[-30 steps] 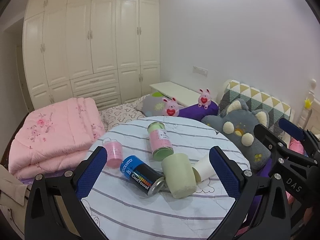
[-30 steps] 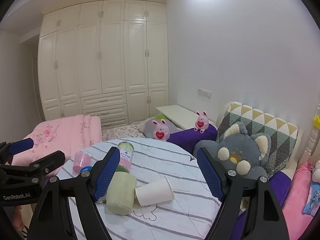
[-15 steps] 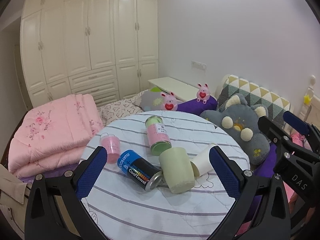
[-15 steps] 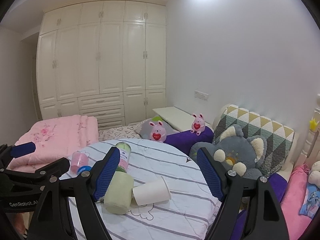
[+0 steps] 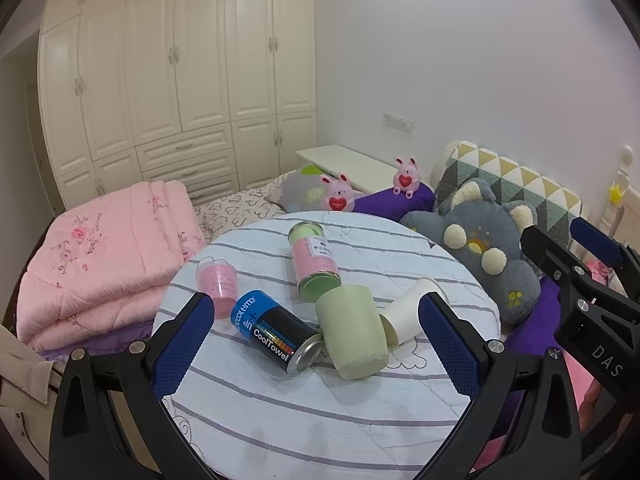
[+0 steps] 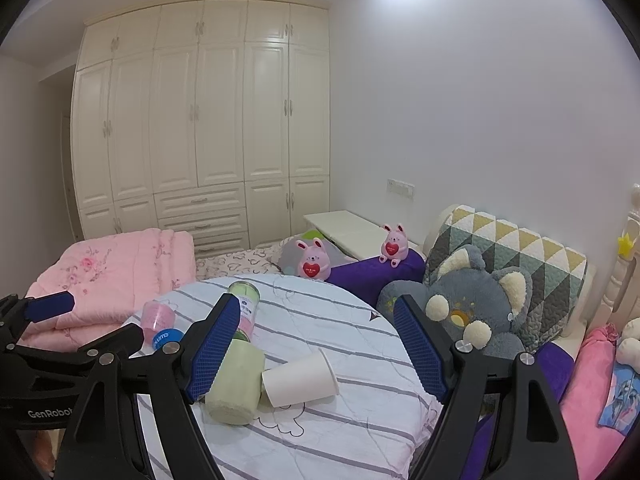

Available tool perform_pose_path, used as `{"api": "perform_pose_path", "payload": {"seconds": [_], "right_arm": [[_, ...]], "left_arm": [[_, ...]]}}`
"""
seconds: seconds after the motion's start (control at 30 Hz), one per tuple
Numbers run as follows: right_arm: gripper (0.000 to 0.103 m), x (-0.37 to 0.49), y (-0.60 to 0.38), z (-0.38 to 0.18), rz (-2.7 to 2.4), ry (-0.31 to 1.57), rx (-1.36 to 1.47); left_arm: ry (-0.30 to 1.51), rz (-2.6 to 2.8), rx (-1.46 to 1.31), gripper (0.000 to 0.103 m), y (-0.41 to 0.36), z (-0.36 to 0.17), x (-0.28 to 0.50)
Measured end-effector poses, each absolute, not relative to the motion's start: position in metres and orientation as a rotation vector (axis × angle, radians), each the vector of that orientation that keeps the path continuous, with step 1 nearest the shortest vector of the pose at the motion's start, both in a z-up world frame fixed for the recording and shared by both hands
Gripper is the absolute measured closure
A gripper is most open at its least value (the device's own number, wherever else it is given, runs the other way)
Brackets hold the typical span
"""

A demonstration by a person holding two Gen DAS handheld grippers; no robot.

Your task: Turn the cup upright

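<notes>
Left claw spread wide above the near side of the round table, holding nothing. Between its fingers, lying on the side: white cup close to the right finger, mouth turned to the far right, bottom touching the green cup. Just left of the green one, a tin, also lying. Beyond it, a pink-green bottle on its side. Near the left finger, a small pink cup, mouth down.

Right claw also spread wide, empty, hanging over the table. White cup low between its fingers, nearer the left finger, not touched. Green cup partly behind that finger. Grey plush just behind the right finger.
</notes>
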State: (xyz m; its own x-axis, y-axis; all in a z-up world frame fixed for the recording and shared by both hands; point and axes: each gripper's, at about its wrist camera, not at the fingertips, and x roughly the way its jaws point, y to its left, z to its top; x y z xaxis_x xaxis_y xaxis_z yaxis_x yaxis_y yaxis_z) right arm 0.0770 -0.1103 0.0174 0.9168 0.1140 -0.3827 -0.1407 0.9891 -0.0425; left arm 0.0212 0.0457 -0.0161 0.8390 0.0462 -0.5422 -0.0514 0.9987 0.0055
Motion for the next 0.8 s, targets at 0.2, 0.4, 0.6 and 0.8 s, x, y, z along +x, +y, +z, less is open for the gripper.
{"api": "perform_pose_path", "payload": {"seconds": [0.2,0.4,0.6,0.8], "right_arm": [[0.023,0.081,-0.113,0.013,0.141,0.415,-0.062],[0.023,0.101,-0.11,-0.001,0.215,0.536,-0.027],[0.023,0.115,-0.104,-0.021,0.231,0.633,-0.036],[0.023,0.125,-0.104,-0.026,0.226,0.661,-0.041]], "left_arm": [[0.59,0.063,0.003,0.0,0.044,-0.019,0.024],[0.649,0.095,0.002,0.0,0.052,-0.033,0.032],[0.706,0.111,-0.006,0.0,0.058,-0.048,0.043],[0.75,0.104,-0.017,0.0,0.061,-0.058,0.056]]}}
